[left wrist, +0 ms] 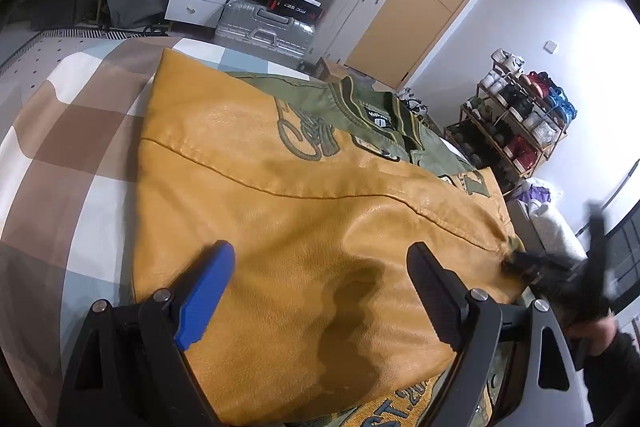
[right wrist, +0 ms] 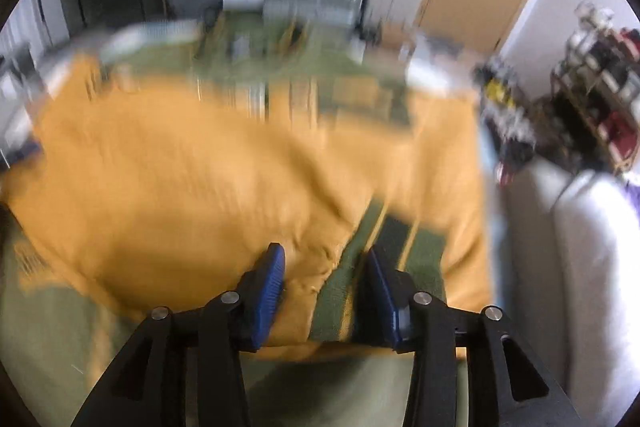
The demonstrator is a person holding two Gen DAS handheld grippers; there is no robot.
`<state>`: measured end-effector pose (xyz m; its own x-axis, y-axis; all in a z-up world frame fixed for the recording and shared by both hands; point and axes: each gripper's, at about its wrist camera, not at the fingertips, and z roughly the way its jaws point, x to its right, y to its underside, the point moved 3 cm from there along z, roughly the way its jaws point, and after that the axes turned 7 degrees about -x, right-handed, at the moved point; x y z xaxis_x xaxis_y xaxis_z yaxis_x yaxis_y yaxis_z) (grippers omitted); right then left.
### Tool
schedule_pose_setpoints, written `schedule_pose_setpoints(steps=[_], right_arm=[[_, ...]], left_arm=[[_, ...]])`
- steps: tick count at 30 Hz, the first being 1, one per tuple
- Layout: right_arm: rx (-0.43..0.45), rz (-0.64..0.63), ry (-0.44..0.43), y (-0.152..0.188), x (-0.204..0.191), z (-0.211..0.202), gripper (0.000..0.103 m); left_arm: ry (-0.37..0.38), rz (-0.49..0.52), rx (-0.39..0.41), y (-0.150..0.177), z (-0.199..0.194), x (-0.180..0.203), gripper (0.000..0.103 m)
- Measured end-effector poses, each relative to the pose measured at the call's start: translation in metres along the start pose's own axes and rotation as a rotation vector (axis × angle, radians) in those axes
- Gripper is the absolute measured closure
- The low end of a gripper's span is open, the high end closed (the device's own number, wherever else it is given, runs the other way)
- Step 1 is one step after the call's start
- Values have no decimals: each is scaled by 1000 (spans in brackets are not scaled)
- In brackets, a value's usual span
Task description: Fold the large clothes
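Jacket (left wrist: pixel 304 211) lies flat on the checked bedspread (left wrist: pixel 80 131), collar (left wrist: pixel 376 107) at the far end, mustard sleeves folded across the green body. Its long axis runs away from both tongs toward the collar.

Left gripper (left wrist: pixel 320 279): jaws spread wide, hovering over the sleeve panel, nothing between them.

Right gripper (right wrist: pixel 326 279): jaws partly apart, straddling the green striped cuff (right wrist: pixel 360 275) of the right sleeve. That view is blurred; I see a gap on both sides, so I read it as not pinching.

In the left view the right gripper (left wrist: pixel 516 261) sits at the sleeve's right edge, so it is the nearer hand to the cuff. My guess: the bottom hem (left wrist: pixel 400 407), close under both tongs, gets folded up toward the collar next.
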<state>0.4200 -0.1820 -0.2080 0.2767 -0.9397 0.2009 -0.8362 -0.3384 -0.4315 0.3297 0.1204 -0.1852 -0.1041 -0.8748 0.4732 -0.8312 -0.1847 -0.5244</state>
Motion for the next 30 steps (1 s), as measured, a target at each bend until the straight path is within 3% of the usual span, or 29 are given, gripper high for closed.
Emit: schedule_pose_setpoints(steps=[1, 4, 8, 10, 13, 14, 17, 19, 22, 24, 28, 30], right_arm=[[45, -10, 6, 4, 0, -4, 60], [43, 8, -8, 0, 2, -11, 59], [170, 56, -144, -2, 2, -44, 57], [174, 53, -176, 1, -3, -42, 53], [110, 56, -133, 8, -13, -11, 46], [147, 35, -107, 8, -17, -12, 44], [132, 29, -63, 1, -23, -15, 42], [190, 95, -151, 4, -18, -34, 43], [358, 187, -399, 22, -3, -69, 44], [444, 253, -480, 39, 7, -76, 42], [476, 388, -667, 60, 27, -51, 42], [466, 467, -776, 65, 42, -43, 45]], left_arm=[[-2, 0, 0, 0, 0, 0, 19], [2, -3, 2, 1, -2, -1, 19], [-10, 3, -2, 1, -2, 1, 19], [-19, 7, -3, 2, -2, 3, 19], [-27, 16, -5, 3, -3, 4, 19], [-36, 21, -8, 3, -2, 4, 19], [-56, 33, -13, 4, -1, 7, 18], [-74, 45, -21, 4, 1, 8, 17], [-96, 57, -25, 5, 2, 9, 16], [-111, 63, -27, 6, 2, 10, 16], [-165, 90, -50, 5, 5, 15, 14], [-226, 115, -47, 5, -3, 25, 15]])
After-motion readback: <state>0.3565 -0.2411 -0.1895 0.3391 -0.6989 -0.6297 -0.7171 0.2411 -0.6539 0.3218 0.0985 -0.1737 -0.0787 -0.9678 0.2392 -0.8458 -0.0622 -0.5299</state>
